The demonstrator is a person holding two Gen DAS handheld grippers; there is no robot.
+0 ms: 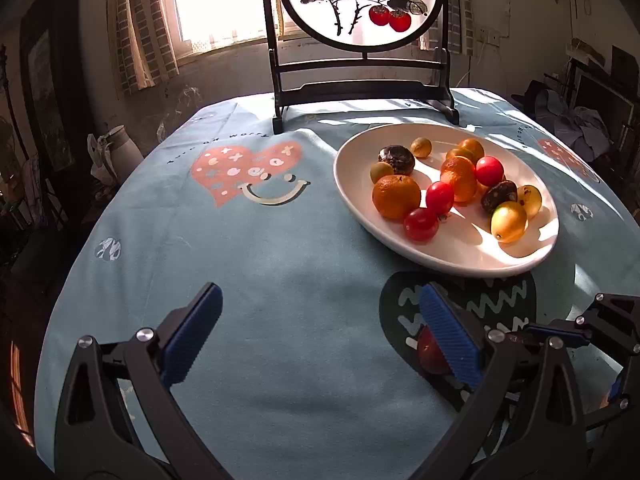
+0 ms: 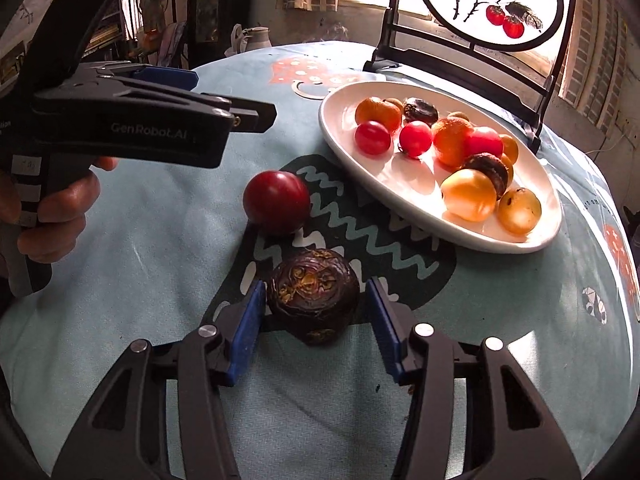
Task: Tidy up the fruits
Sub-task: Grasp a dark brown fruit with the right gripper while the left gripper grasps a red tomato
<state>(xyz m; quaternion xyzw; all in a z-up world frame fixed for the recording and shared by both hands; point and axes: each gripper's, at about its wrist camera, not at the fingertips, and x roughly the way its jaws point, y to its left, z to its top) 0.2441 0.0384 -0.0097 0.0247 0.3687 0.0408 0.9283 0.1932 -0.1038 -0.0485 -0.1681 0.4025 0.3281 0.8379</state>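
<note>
A white oval plate (image 1: 472,256) holds several fruits: oranges, red tomatoes, yellow-green fruits and dark wrinkled ones; it also shows in the right wrist view (image 2: 360,160). A dark red tomato (image 2: 277,202) lies on the cloth in front of the plate, partly hidden behind my left finger in the left wrist view (image 1: 430,350). A dark wrinkled fruit (image 2: 313,295) lies on the cloth between the blue pads of my right gripper (image 2: 316,300), which stand apart from it. My left gripper (image 1: 320,320) is open and empty above the cloth; its body shows in the right wrist view (image 2: 132,120).
A light blue printed tablecloth (image 1: 280,280) covers the round table. A dark wooden stand with a round painted screen (image 1: 360,60) stands at the back of the table behind the plate. A white jug (image 1: 120,148) sits beyond the table's left edge.
</note>
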